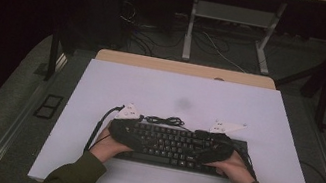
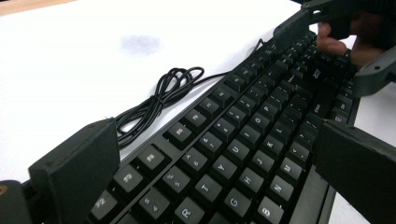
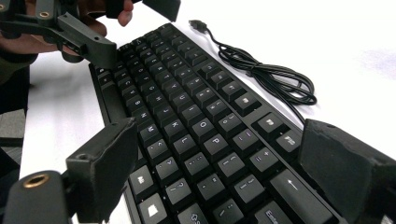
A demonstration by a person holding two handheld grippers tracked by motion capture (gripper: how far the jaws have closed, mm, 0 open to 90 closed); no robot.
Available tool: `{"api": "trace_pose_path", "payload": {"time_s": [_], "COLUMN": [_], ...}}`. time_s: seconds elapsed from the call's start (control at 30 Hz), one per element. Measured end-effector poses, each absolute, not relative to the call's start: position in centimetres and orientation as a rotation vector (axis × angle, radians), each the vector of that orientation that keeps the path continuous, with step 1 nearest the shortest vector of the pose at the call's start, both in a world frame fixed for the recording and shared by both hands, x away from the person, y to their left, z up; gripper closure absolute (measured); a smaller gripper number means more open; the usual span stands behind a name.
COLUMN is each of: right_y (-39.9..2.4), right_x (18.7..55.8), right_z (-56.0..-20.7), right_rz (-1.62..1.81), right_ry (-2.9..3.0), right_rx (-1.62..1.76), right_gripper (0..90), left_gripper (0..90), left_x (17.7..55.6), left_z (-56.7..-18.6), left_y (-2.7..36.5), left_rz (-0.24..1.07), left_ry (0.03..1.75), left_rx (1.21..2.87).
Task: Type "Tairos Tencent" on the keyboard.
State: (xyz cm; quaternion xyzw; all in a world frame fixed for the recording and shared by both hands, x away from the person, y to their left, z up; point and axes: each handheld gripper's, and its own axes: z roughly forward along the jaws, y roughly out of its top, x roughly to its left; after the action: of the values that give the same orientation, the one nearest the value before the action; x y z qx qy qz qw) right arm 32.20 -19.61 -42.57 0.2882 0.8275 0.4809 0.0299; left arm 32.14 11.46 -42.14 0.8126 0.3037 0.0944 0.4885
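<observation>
A black keyboard lies flat near the front of the white table top. Its bundled black cable rests just behind it. My left gripper sits over the keyboard's left end. In the left gripper view its jaws stand wide apart, one at the keyboard's back edge and one at its front edge. My right gripper is over the right end, jaws likewise spread across the keyboard. I cannot tell whether the jaws press on the edges.
The cable coil lies loose on the white surface. A faint grey smudge marks the table's middle. Beyond the table stand a desk frame and floor cables. The person's hands and green sleeves reach in from the front edge.
</observation>
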Motion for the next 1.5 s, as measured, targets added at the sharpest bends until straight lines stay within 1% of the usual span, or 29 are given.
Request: {"api": "trace_pose_path", "payload": {"time_s": [0.17,0.2,0.23,0.27,0.3,0.33,0.4,0.47,0.5,0.53,0.57,0.63,0.67,0.8,0.9,0.93,0.97,1.17,1.2,1.23,1.27,1.33,1.37,1.4,1.5], "right_y": [-19.44,-19.43,-19.42,-19.38,-19.38,-19.38,-19.41,-19.50,-19.50,-19.53,-19.54,-19.58,-19.58,-19.68,-19.77,-19.83,-19.83,-19.97,-19.97,-19.97,-19.97,-19.98,-20.01,-20.01,-20.07], "right_x": [32.26,32.25,32.23,32.14,32.14,32.10,32.08,32.12,32.12,32.14,32.15,32.14,32.14,32.08,32.08,32.08,32.08,32.08,32.07,32.07,32.07,32.05,32.04,32.04,32.03], "right_z": [-42.70,-42.72,-42.72,-42.69,-42.69,-42.67,-42.67,-42.67,-42.67,-42.67,-42.69,-42.71,-42.71,-42.67,-42.62,-42.59,-42.59,-42.52,-42.52,-42.52,-42.53,-42.51,-42.48,-42.48,-42.43], "right_rz": [1.483,1.482,1.479,1.475,1.475,1.470,1.466,1.471,1.471,1.473,1.474,1.473,1.473,1.469,1.474,1.475,1.475,1.476,1.475,1.475,1.475,1.470,1.465,1.465,1.468], "right_ry": [2.560,2.559,2.562,2.564,2.564,2.565,2.568,2.571,2.571,2.573,2.574,2.581,2.581,2.585,2.587,2.585,2.585,2.583,2.585,2.585,2.588,2.594,2.597,2.597,2.598], "right_rx": [0.887,0.881,0.872,0.870,0.870,0.869,0.866,0.860,0.860,0.857,0.855,0.854,0.854,0.852,0.851,0.852,0.852,0.845,0.839,0.839,0.836,0.832,0.824,0.824,0.823], "right_gripper": [12.3,14.5,14.6,15.3,15.3,15.7,17.7,20.6,20.6,21.5,22.3,25.0,25.0,32.2,36.3,39.6,39.6,50.9,54.5,54.5,56.3,61.0,66.3,66.3,74.3], "left_gripper": [2.8,4.4,9.0,10.8,10.8,13.5,15.1,19.9,19.9,22.9,22.9,28.6,28.6,39.1,45.2,49.7,49.7,66.0,70.6,70.6,72.5,77.2,80.7,80.7,87.4], "left_x": [32.27,32.26,32.27,32.23,32.22,32.21,32.19,32.16,32.15,32.13,32.12,32.09,32.05,32.05,32.07,32.08,32.09,32.14,32.15,32.15,32.15,32.15,32.15,32.15,32.21], "left_z": [-42.17,-42.16,-42.16,-42.15,-42.15,-42.17,-42.20,-42.19,-42.19,-42.21,-42.21,-42.23,-42.23,-42.15,-42.19,-42.19,-42.19,-42.23,-42.23,-42.24,-42.24,-42.21,-42.19,-42.18,-42.18], "left_y": [11.08,11.05,11.03,11.04,11.08,11.12,11.15,11.18,11.17,11.15,11.15,11.16,11.18,11.32,11.41,11.44,11.47,11.49,11.47,11.47,11.46,11.48,11.51,11.52,11.61], "left_rz": [0.240,0.245,0.249,0.253,0.254,0.253,0.260,0.257,0.259,0.259,0.259,0.261,0.258,0.255,0.242,0.240,0.236,0.229,0.227,0.224,0.223,0.222,0.220,0.218,0.207], "left_ry": [0.736,0.737,0.731,0.734,0.739,0.739,0.739,0.736,0.733,0.732,0.732,0.732,0.731,0.724,0.726,0.727,0.728,0.734,0.734,0.732,0.732,0.730,0.728,0.728,0.733], "left_rx": [1.964,1.966,1.968,1.969,1.970,1.970,1.982,1.987,1.988,1.989,1.991,1.994,1.995,1.995,2.003,2.006,2.006,2.019,2.020,2.021,2.021,2.024,2.025,2.026,2.031]}}
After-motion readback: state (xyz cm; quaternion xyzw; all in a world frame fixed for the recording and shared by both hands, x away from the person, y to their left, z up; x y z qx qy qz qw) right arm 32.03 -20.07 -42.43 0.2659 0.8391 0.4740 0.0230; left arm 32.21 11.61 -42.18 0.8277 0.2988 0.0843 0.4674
